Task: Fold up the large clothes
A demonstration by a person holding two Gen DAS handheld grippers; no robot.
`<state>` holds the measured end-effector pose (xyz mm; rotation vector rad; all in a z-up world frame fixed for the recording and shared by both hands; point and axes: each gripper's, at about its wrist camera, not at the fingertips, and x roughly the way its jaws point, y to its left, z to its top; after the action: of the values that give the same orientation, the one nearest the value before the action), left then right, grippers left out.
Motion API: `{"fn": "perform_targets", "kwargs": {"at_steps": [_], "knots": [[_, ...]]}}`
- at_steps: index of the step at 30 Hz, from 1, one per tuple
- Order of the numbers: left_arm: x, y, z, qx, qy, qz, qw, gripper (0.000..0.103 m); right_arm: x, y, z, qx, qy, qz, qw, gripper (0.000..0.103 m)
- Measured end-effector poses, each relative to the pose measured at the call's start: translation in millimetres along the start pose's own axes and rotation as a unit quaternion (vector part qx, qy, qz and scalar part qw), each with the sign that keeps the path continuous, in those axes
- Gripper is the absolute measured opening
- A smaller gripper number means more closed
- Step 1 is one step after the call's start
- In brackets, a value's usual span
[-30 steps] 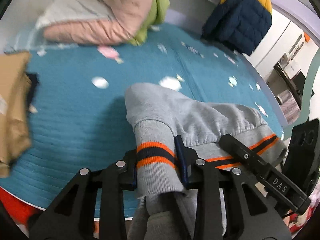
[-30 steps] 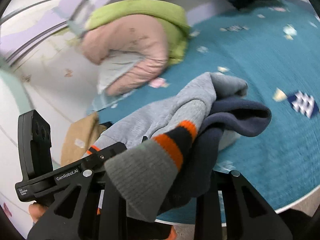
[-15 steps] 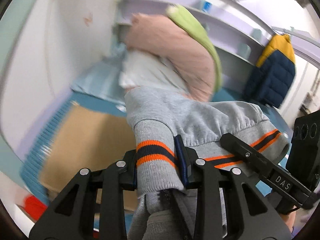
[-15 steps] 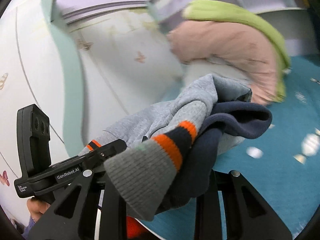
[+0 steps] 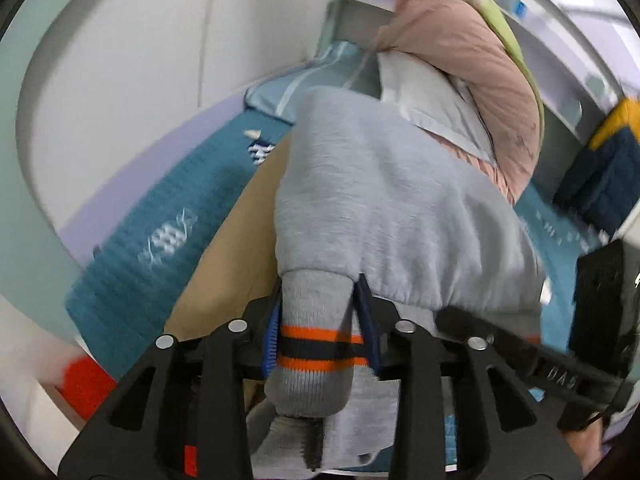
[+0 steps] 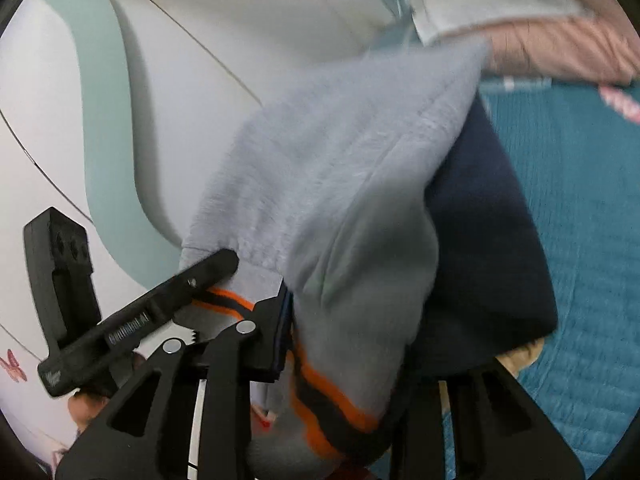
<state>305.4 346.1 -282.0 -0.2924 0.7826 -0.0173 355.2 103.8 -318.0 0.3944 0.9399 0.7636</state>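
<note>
Step in hand, as I judge it: carrying the folded hoodie (image 5: pixel 400 200), lifted off the bed (image 5: pixel 160 236), toward the bed's left edge by the wall. Left gripper (image 5: pixel 318 336) is closed tight on the striped cuff (image 5: pixel 320 344). Right gripper (image 6: pixel 344 344) is clamped on the hem with the orange stripe; the navy lining (image 6: pixel 480 260) hangs out on its right side. The hoodie spans both claws, above a tan garment (image 5: pixel 232 248) lying on the bed near that edge. Pink jacket (image 5: pixel 480 64) is piled at the far corner. Next move likely calls for lowering both claws level, then letting go together. No containers visible.
</note>
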Motion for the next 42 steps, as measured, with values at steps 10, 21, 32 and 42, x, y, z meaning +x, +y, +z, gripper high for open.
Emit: {"fn": "perform_targets", "kwargs": {"at_steps": [10,21,32,42], "knots": [[-19,0,-2,-0.015,-0.001,0.064,0.9978,0.073,-34,-16,-12,0.053,0.007,-0.022,0.998,0.061],[-120,-64,-13,0.033,-0.065,0.137,0.9878,0.090,-161,2,-37,0.011,-0.028,-0.074,0.997,0.067],[-196,-200,-61,0.124,-0.085,0.122,0.9811,0.092,-306,50,-78,-0.084,-0.109,-0.167,0.976,0.089],[-270,-303,-91,0.163,-0.153,0.048,0.9735,0.095,-421,75,-109,-0.109,-0.223,-0.226,0.942,0.095]]}}
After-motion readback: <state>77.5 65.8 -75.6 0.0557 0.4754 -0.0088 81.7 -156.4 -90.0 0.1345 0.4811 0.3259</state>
